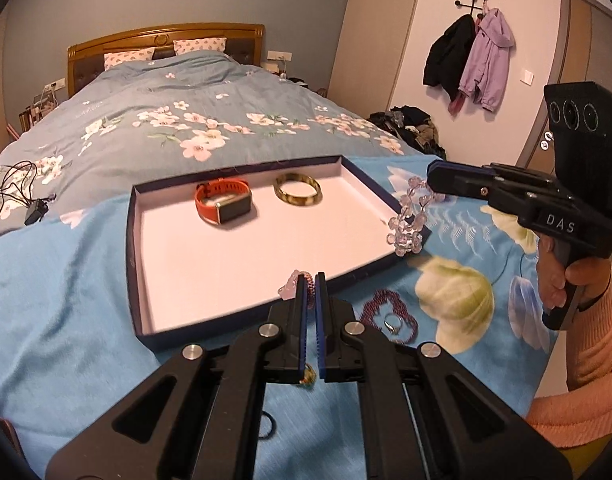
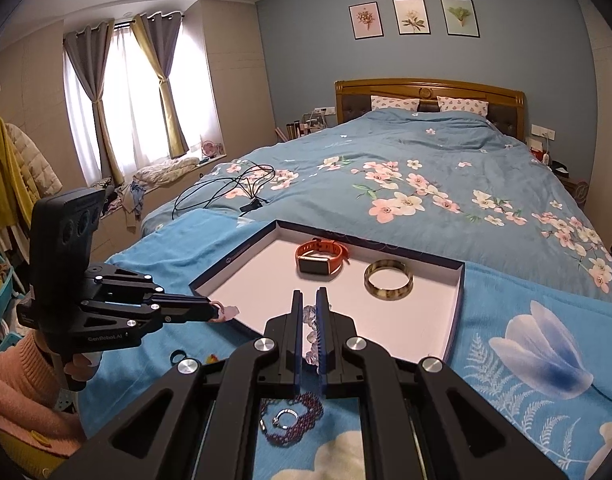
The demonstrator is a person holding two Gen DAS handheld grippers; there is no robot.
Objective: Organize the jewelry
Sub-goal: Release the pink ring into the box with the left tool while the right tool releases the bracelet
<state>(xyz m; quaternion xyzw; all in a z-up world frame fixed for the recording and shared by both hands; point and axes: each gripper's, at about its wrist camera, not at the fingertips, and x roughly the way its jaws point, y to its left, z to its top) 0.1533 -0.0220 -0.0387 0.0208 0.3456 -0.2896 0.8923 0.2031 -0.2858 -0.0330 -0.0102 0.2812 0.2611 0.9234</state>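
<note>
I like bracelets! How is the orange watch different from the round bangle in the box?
The orange watch has a dark square face on a strap; the bangle is one plain ring. The watch is bright orange; the bangle is mottled yellow-brown. Both lie loose in the box, apart from each other.

In the shallow dark-rimmed white tray (image 1: 135, 216) I count one orange-strapped watch (image 1: 223, 202) and one mottled amber bangle (image 1: 298, 193); outside it, two beaded bracelets I hold, one purple bead strand (image 1: 380, 305), one silver ring (image 1: 393, 323).
</note>
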